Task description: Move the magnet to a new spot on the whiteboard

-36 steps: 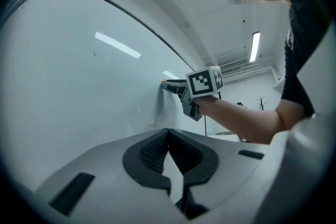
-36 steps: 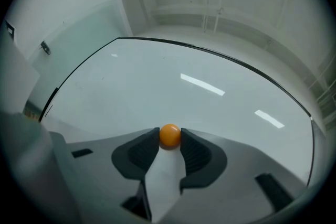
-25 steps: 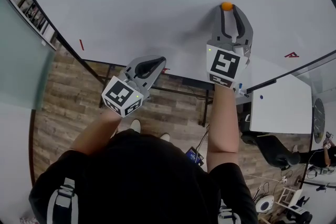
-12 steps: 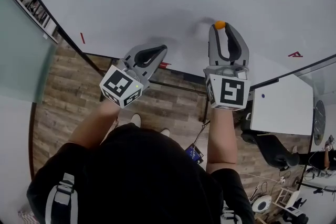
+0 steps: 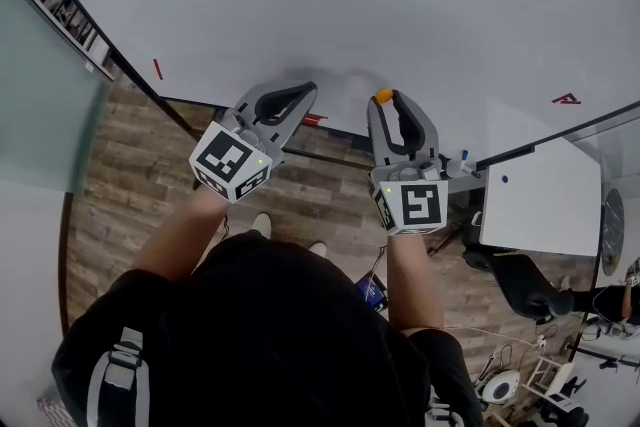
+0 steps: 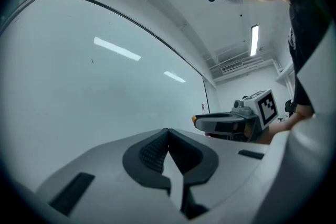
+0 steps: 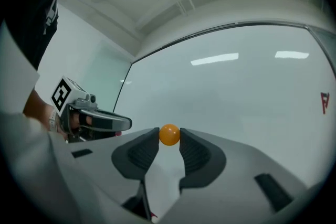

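Observation:
A small round orange magnet (image 7: 169, 134) sits pinched between the tips of my right gripper (image 7: 169, 136), which is shut on it. In the head view the magnet (image 5: 384, 96) shows at the tip of the right gripper (image 5: 385, 99), close to the lower part of the whiteboard (image 5: 350, 5). Whether the magnet touches the board I cannot tell. My left gripper (image 5: 300, 95) is shut with nothing in it and hangs to the left, near the board's bottom edge. In the left gripper view its jaws (image 6: 168, 136) meet, and the right gripper (image 6: 220, 123) shows beyond.
The whiteboard (image 7: 236, 86) carries a small red mark (image 5: 565, 99) at the right and a red stroke (image 5: 156, 69) at the left. A white table (image 5: 540, 200) stands at the lower right, over wood flooring (image 5: 130, 195). A glass wall (image 5: 40, 105) runs along the left.
My right gripper has carried the magnet down and to the left across the whiteboard, toward the left gripper. The left gripper has hardly moved.

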The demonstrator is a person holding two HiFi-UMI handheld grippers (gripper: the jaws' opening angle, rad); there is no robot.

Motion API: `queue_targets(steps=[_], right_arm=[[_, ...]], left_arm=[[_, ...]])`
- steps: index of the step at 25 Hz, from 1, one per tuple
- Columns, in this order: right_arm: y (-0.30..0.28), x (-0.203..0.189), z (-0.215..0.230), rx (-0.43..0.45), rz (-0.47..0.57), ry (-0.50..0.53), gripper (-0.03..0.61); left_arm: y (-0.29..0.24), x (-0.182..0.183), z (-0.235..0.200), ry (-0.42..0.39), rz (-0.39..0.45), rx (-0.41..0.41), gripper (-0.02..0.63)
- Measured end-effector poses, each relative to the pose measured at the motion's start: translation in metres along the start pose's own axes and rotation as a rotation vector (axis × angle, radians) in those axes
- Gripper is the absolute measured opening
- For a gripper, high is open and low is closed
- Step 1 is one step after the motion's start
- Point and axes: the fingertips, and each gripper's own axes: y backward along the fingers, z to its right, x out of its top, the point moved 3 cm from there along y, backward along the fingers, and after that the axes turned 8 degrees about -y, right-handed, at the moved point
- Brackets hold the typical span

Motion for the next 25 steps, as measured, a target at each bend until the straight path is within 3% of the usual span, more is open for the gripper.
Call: queue_targets(steps=[6,25], right_arm=[[0.009,-0.013,-0.006,0.037,-0.005,-0.067,0.118],[0.023,-0.006,-0.012,0.07,0.002,-0.053,0.118]], left_arm=[[0.0,-0.003,0.008,0.003,-0.01,-0.007,0.003],[0.007,0.002,0.023,-0.006,-0.018,0.02,0.003]])
